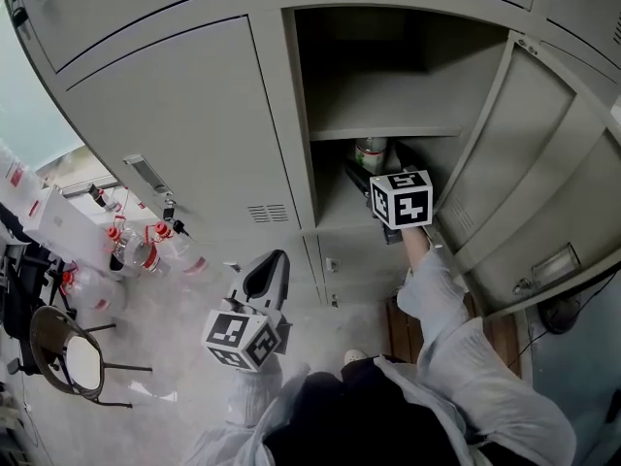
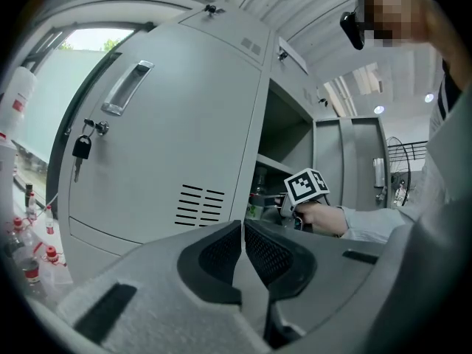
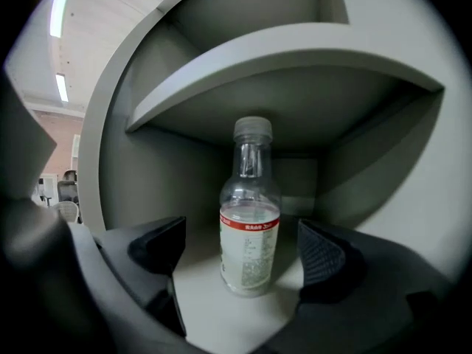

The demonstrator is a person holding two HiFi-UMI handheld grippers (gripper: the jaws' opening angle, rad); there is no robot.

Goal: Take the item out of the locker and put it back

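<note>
The locker [image 1: 194, 115] stands with one door [image 1: 543, 192] swung wide at the right. Under the shelf [image 3: 295, 57] of the open compartment, the bottle [image 3: 250, 220] stands upright on the floor. The right gripper [image 3: 243, 251] has its jaws spread either side of the bottle, clear of it. The left gripper [image 2: 243, 245], jaws pressed together on nothing, hangs before the neighbouring closed door with its padlock [image 2: 81, 147]. A stool [image 1: 68, 352] and floor bottles [image 1: 146, 246] sit well to the left.
</note>
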